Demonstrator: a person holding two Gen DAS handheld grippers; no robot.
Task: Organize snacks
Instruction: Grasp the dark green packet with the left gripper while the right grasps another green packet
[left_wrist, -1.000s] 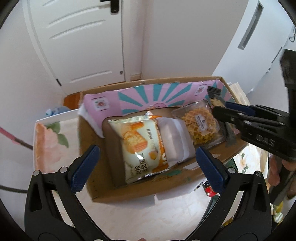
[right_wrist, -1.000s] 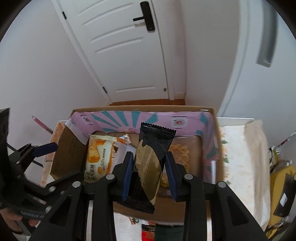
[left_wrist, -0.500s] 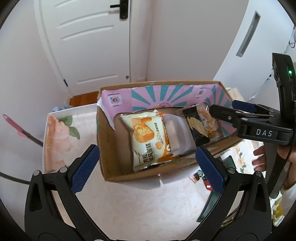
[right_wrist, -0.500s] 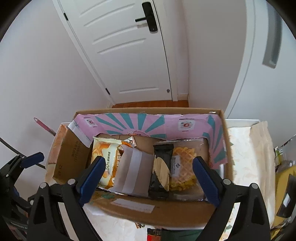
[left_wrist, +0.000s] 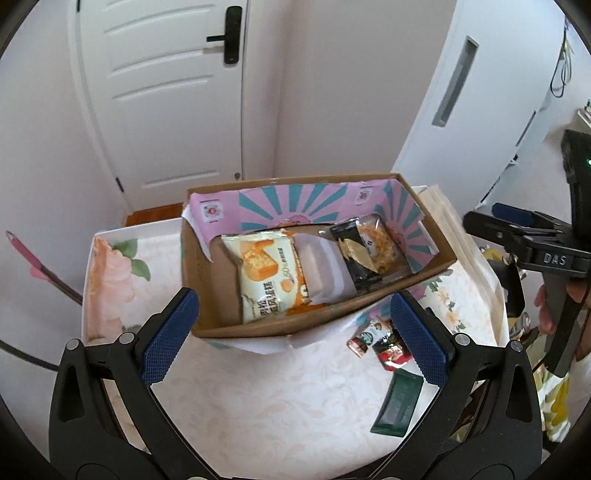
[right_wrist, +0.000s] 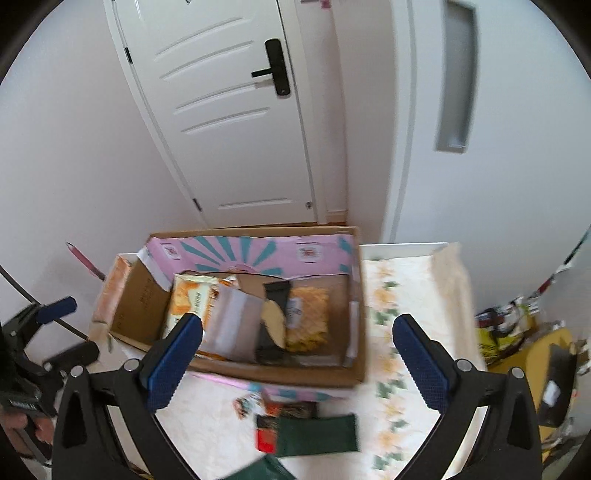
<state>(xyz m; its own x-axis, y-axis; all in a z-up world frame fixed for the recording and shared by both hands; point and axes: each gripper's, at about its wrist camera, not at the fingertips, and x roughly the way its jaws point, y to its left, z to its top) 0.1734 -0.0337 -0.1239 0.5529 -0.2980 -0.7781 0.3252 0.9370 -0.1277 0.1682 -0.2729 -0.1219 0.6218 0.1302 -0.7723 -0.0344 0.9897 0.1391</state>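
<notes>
A cardboard box (left_wrist: 258, 326) with a pink and teal lining stands on the floral table; it also shows in the right wrist view (right_wrist: 295, 374). Inside lie a yellow cake packet (left_wrist: 264, 278), a white packet (left_wrist: 323, 269), a black and gold bar (left_wrist: 356, 258) and a waffle pack (left_wrist: 384, 245). Loose snacks lie in front of the box: small packets (left_wrist: 380, 341) and a dark green packet (left_wrist: 399, 408), also in the right wrist view (right_wrist: 317, 432). My left gripper (left_wrist: 295, 336) is open and empty before the box. My right gripper (right_wrist: 295, 358) is open and empty above the box's front.
A white door (left_wrist: 166, 92) and walls stand behind the table. A pink-handled tool (left_wrist: 33, 264) leans at the left. A yellow bag with clutter (right_wrist: 524, 343) sits at the right of the table. The table cloth (left_wrist: 258, 398) extends toward me.
My right gripper let go of the black and gold bar, which now lies in the box, and opened wide. Both grippers have pulled back from the box, showing loose snacks on the table.
</notes>
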